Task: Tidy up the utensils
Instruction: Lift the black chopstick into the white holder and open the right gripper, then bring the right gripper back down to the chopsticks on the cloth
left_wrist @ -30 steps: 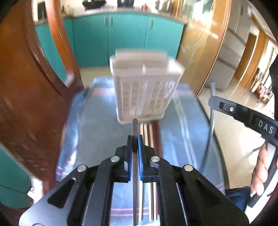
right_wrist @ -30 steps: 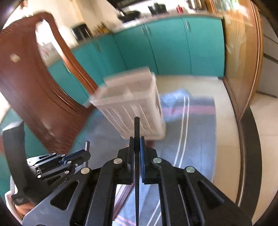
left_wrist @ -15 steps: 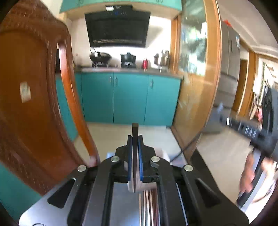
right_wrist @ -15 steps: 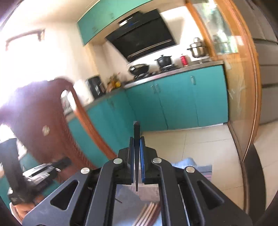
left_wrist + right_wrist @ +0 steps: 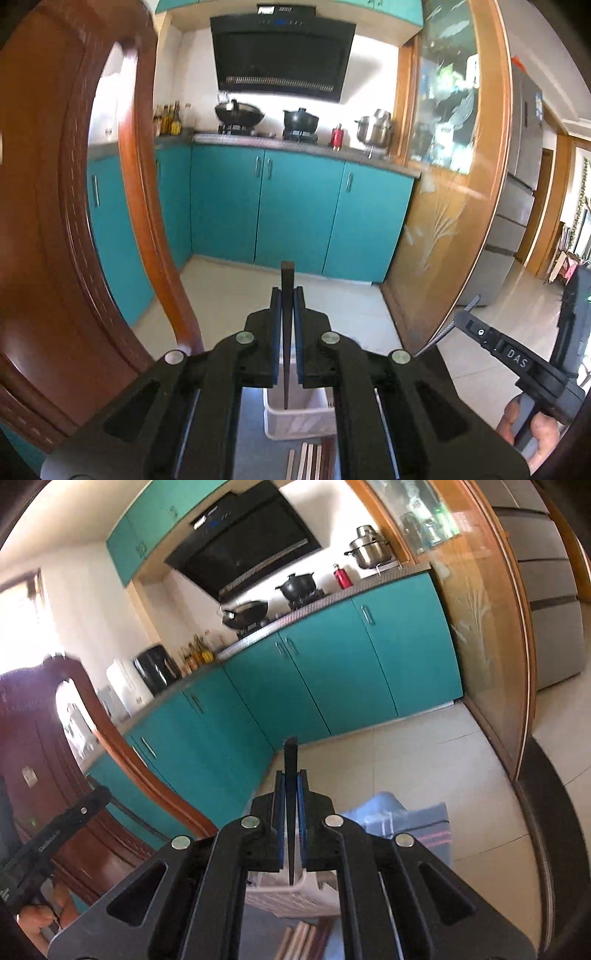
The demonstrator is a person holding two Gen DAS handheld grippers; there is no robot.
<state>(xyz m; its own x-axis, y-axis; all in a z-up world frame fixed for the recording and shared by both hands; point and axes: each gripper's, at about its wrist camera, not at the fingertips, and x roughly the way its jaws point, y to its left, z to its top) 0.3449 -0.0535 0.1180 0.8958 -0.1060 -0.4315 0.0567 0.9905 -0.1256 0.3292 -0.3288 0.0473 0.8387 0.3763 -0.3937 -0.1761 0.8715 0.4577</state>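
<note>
Ahead of our fingers, well beyond them, stand the teal cabinets (image 5: 295, 206), with a dark wooden chair back (image 5: 55, 221) filling the space left of the left fingers. Below and just past our fingertips sits the white slotted utensil basket (image 5: 299, 417) on the counter (image 5: 251, 435), which is covered by a blue striped cloth (image 5: 417, 827). Nearer than the basket, under the fingers, lie several wooden chopsticks (image 5: 310, 459) side by side. Our left gripper (image 5: 287, 295) has its fingers pressed together on a dark chopstick (image 5: 286, 273), which juts out past the fingertips and whose other end hangs over the basket. Our right gripper (image 5: 291, 779) likewise pinches a black chopstick (image 5: 290, 753) between its blue pads, its thin end over the basket's rim.
</note>
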